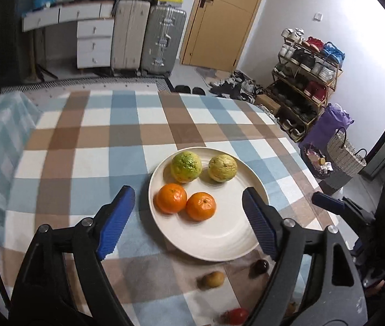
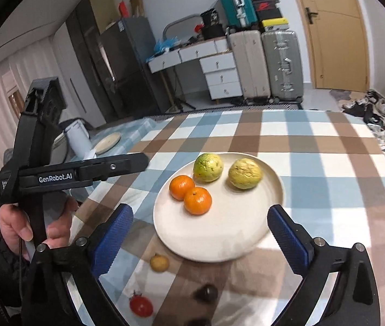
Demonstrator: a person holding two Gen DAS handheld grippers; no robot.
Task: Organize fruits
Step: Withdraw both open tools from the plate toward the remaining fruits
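- Left gripper (image 1: 188, 203): jaws spread wide, holding nothing, its blue pads (image 1: 115, 222) hanging above the near rim of the white plate (image 1: 219, 247).
- Right gripper (image 2: 200, 224): jaws equally wide apart and empty, over the same plate.
- On the plate: two oranges (image 1: 172, 198) touching each other, and behind them a green guava (image 1: 186, 166) and a yellow guava (image 1: 222, 168).
- Off the plate, on the checked tablecloth (image 1: 84, 141) nearer the cameras: a small brown fruit (image 2: 159, 263), a dark fruit (image 2: 206, 292) and a red tomato (image 2: 141, 305).
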